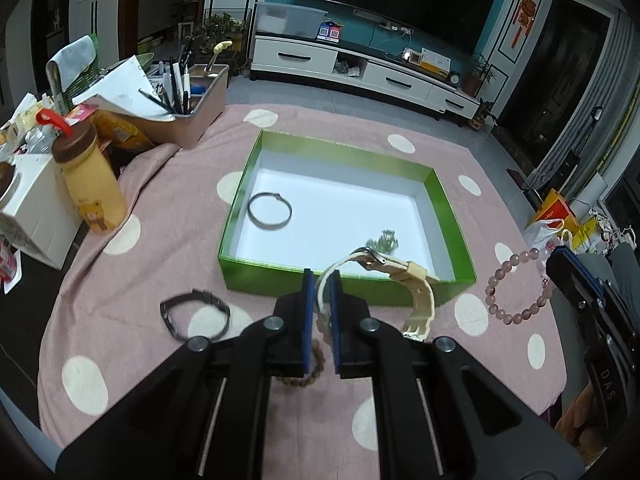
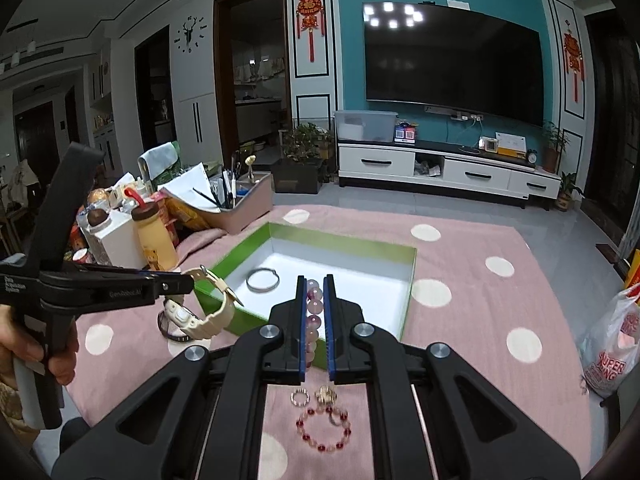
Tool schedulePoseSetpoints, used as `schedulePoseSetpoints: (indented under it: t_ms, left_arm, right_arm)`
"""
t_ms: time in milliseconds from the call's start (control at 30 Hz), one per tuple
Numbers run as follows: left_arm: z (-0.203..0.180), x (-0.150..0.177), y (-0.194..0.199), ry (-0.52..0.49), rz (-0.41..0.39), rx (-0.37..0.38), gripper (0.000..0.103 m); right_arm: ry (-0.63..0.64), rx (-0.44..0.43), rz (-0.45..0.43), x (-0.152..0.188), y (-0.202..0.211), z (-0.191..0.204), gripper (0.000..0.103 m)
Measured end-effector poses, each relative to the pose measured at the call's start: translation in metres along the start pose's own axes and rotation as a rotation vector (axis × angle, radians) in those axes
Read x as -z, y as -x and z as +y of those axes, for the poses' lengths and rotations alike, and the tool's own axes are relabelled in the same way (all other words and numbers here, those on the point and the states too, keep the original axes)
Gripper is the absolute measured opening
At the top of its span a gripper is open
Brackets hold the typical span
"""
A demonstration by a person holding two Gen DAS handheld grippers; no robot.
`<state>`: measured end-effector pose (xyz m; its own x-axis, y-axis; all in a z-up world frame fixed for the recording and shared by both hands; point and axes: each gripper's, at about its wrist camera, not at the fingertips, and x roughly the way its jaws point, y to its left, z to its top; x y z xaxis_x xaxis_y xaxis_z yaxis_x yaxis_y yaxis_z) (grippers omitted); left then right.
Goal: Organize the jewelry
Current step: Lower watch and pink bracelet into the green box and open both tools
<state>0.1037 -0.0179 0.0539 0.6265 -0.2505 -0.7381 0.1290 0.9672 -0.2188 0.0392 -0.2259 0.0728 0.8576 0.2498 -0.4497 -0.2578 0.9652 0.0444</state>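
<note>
Between the left gripper (image 1: 321,280) fingers — clamped — hangs the cream watch (image 1: 416,292), before the box (image 1: 448,200).

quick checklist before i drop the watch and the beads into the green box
1. Left gripper clamped on the cream watch strap: ok.
2. Watch over the green box: not ok, it hangs over the near wall, partly outside.
3. Right gripper shut on the pink bead bracelet: ok.
4. Beads over the box interior: cannot tell, the fingers hide where the strand hangs.
5. Landing spot free: ok, only the metal bangle lies at the box's far left.
6. Grippers apart from each other: ok, there is a gap between them in the right wrist view.
</note>
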Motion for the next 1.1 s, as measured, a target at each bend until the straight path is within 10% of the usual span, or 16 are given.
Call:
schedulePoseSetpoints:
  t_ms: [967, 1100]
  left_arm:
    - [-0.01, -0.052, -0.148, -0.061, 0.163, -0.085, 0.011]
    - [-0.011, -0.051, -0.151, -0.068, 0.168, -0.086, 0.028]
  right_arm:
    - [-0.133, -0.014, 0.308, 0.007, -0.161, -0.047, 0.007]
    - [-0.159, 0.017, 0.323, 0.011, -0.165, -0.052, 0.033]
